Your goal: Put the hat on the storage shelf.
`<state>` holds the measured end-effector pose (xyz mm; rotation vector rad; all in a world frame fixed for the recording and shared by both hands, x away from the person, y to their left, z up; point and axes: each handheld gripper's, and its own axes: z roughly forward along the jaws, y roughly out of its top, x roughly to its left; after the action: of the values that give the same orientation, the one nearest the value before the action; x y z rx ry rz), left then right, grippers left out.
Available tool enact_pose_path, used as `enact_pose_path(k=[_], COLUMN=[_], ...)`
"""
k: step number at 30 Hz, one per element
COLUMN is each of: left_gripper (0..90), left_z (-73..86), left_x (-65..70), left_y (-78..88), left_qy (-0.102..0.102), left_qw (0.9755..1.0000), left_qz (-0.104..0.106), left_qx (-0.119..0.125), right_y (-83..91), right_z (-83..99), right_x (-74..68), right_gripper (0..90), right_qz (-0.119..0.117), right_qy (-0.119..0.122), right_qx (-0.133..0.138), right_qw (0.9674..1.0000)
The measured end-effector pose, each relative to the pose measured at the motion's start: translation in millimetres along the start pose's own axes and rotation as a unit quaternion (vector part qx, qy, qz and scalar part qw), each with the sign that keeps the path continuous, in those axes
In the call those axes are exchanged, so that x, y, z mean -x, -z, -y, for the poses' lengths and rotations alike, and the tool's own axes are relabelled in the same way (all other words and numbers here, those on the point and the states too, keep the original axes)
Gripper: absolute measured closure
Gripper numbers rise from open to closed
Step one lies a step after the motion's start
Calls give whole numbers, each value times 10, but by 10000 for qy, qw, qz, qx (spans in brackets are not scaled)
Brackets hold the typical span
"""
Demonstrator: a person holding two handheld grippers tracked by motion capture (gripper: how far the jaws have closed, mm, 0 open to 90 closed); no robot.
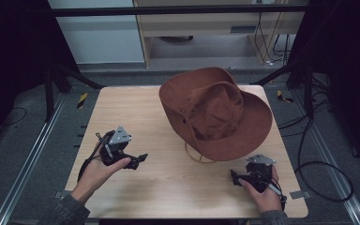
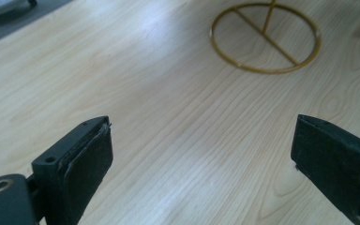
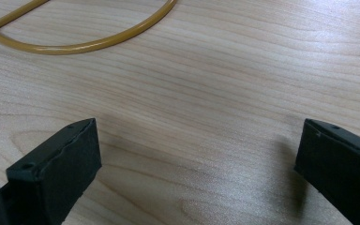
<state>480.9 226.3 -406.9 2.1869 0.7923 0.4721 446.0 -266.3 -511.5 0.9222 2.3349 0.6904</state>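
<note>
A brown wide-brimmed hat (image 1: 215, 112) sits tilted on a thin yellow wire stand, whose ring base (image 1: 198, 157) rests on the wooden table (image 1: 136, 112). In the high view my left gripper (image 1: 138, 160) lies low at the table's left, held by a hand, pointing right toward the ring. My right gripper (image 1: 236, 178) sits near the front right, just below the hat's brim. The left gripper (image 2: 201, 159) is open over bare wood, the yellow ring (image 2: 265, 37) ahead of it. The right gripper (image 3: 197, 164) is open too, the ring's arc (image 3: 89, 44) just beyond.
The table's front edge (image 1: 187, 216) is near both hands. Metal rails run along the floor on either side, and cables (image 1: 318, 164) lie on the floor at the right. A cabinet and dark frame stand behind the table.
</note>
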Motion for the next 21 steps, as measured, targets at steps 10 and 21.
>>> enact_pose_path(k=[10,21], left_gripper=[58,52], left_z=[363,726], left_x=[-188,-365], left_y=[-121,-245], left_qy=[319,513], left_qw=[9992,9968], left_qz=[-138,-292], left_qx=[-204,-540], right_y=[0,0], right_z=[0,0], right_x=[0,0], right_gripper=[5,5], right_qz=[-6,1], right_qy=[-1,3], right_qx=[0,0], right_qw=[10000,10000])
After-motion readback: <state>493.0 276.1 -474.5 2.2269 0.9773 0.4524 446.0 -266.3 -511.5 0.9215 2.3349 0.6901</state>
